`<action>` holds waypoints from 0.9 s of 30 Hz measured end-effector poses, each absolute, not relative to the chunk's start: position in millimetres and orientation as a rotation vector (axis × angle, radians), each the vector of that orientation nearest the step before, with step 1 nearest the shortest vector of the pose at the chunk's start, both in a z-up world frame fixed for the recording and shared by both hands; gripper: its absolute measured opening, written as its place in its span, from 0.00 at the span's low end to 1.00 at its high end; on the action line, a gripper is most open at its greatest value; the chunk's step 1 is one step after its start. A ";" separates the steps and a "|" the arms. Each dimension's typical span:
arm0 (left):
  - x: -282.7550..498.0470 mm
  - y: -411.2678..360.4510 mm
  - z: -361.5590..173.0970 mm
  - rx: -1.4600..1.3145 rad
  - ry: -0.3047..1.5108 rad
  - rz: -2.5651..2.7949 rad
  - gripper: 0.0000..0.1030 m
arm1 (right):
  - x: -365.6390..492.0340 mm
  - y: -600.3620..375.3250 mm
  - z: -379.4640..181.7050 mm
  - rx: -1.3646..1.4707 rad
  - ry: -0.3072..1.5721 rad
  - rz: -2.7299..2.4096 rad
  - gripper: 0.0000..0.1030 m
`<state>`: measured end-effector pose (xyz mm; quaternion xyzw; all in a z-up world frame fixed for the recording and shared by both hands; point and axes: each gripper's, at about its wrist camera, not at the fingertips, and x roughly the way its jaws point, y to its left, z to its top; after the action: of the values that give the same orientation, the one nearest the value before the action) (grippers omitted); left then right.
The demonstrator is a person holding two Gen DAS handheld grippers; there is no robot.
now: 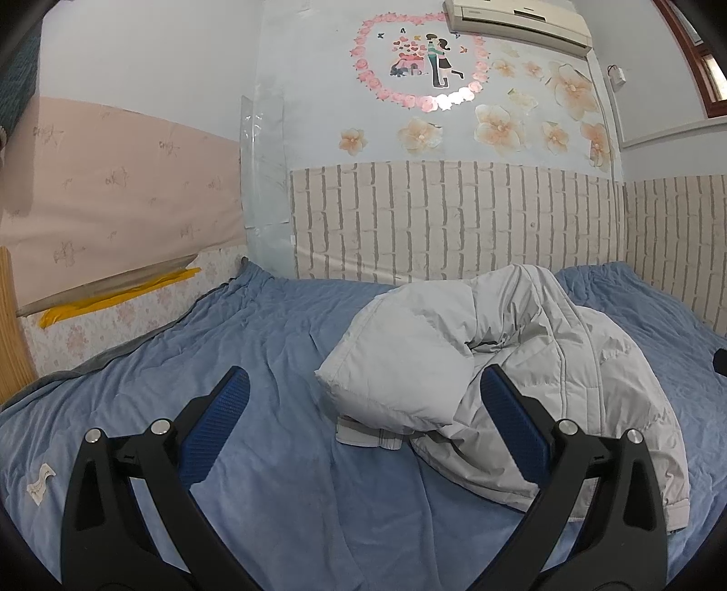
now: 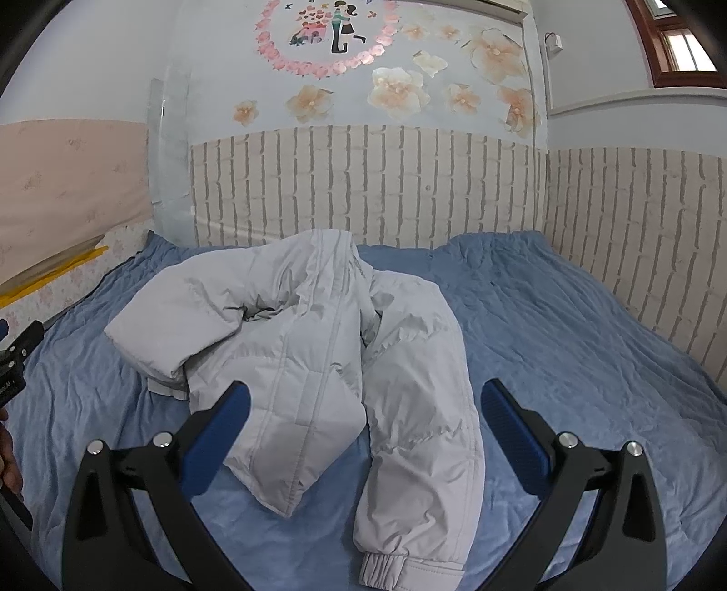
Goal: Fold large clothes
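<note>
Grey, one crumpled padded jacket (image 2: 318, 363) lies mid-bed on the wrinkled blue bedspread (image 2: 568, 327), brick-patterned wall panels (image 2: 363, 182) behind. Both my left tongs (image 1: 363, 395) and right tongs (image 2: 363, 400) gape apart, empty, nothing blocking.

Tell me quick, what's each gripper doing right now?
Left gripper: open, holding nothing.
Right gripper: open, empty, above the grey jacket.

Blue blanket (image 2: 568, 327) covers the bed. Brick-pattern wallpaper (image 1: 454, 213) behind it, flower stickers (image 1: 500, 125) above. Air conditioner (image 1: 518, 20) up top.
</note>
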<state>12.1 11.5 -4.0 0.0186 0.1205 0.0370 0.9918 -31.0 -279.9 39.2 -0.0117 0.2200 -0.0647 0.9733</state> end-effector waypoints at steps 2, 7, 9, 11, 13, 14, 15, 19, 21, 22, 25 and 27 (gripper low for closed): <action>11.7 11.9 -4.0 0.034 0.243 0.076 0.97 | -31.2 -279.6 38.8 -0.023 0.445 -0.132 0.98; 10.8 11.2 -2.4 0.031 0.244 0.076 0.97 | -31.0 -281.5 37.9 -0.017 0.449 -0.135 0.98; 10.3 11.0 -1.9 0.032 0.243 0.076 0.97 | -31.2 -281.0 37.9 -0.019 0.448 -0.132 0.98; 10.4 11.1 -2.0 0.031 0.245 0.075 0.97 | -30.2 -281.8 37.8 -0.021 0.448 -0.132 0.98; 10.3 11.3 -2.4 0.031 0.246 0.075 0.97 | -29.8 -282.6 37.4 -0.020 0.449 -0.131 0.98; 9.3 11.0 -2.2 0.032 0.245 0.075 0.97 | -29.6 -282.5 37.6 -0.021 0.449 -0.131 0.98; 8.9 11.4 -1.6 0.032 0.245 0.074 0.97 | -29.6 -282.4 37.7 -0.021 0.450 -0.130 0.98; 7.8 11.7 -0.7 0.032 0.246 0.073 0.97 | -29.6 -282.5 37.7 -0.021 0.448 -0.131 0.98; 7.9 11.6 -1.1 0.032 0.248 0.073 0.97 | -29.0 -283.1 36.9 -0.021 0.451 -0.135 0.98; 8.6 11.6 -1.2 0.033 0.250 0.072 0.97 | -28.9 -283.2 36.8 -0.020 0.454 -0.136 0.98; 7.8 11.7 -1.1 0.037 0.253 0.070 0.97 | -29.3 -284.0 38.2 -0.015 0.455 -0.142 0.98; 7.7 11.7 -0.8 0.037 0.253 0.071 0.97 | -29.9 -284.1 40.3 -0.015 0.450 -0.143 0.98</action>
<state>7.7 11.7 -0.8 0.0183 0.1263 0.0355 0.9912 -29.9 -284.1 40.3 -0.0072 0.2231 -0.0707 0.9722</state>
